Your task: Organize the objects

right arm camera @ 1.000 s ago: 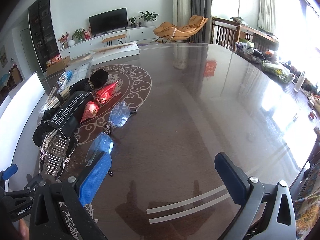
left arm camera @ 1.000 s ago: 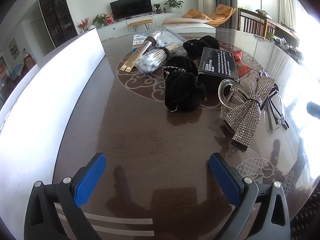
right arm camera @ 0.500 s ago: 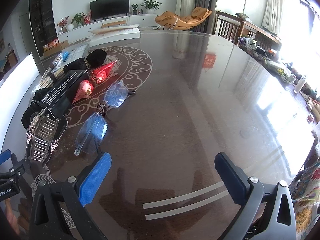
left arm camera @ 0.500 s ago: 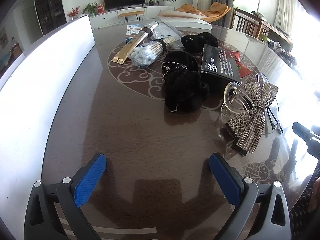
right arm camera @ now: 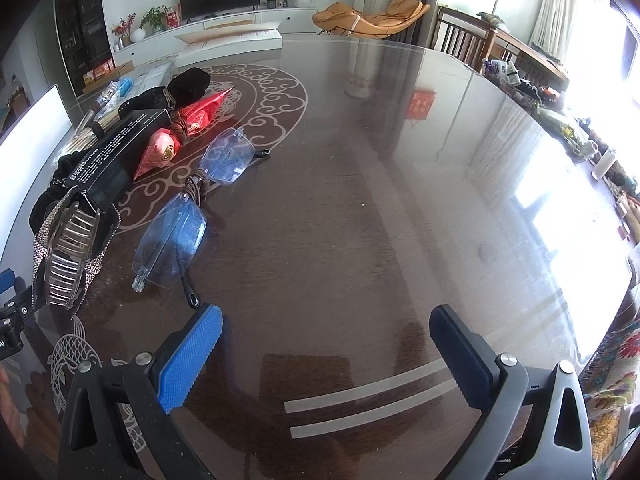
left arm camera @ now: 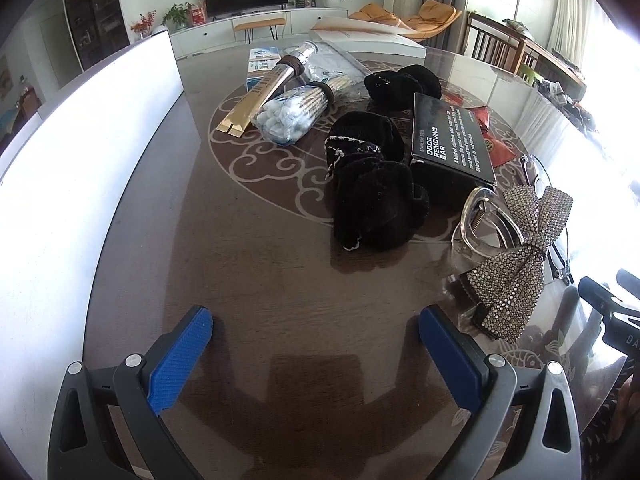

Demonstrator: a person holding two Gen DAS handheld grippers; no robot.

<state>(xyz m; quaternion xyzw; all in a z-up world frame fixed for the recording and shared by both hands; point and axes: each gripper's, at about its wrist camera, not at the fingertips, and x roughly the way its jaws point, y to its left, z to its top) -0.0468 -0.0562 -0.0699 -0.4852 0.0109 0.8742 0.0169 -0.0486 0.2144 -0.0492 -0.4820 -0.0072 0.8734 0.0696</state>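
Observation:
A pile of small items lies on the dark round table. Black velvet scrunchies, a black "Odor Removing Bar" box, a rhinestone bow hair clip and a bag of cotton swabs show in the left wrist view. My left gripper is open and empty, short of the scrunchies. In the right wrist view, rimless glasses, red packets and the box lie at left. My right gripper is open and empty over bare table.
A white board stands along the table's left side. A gold tube and a white box lie at the far side. Chairs and clutter stand beyond the right edge.
Both grippers have moved forward and lower toward the table, so the items look closer. Both stay open; nothing was picked up.

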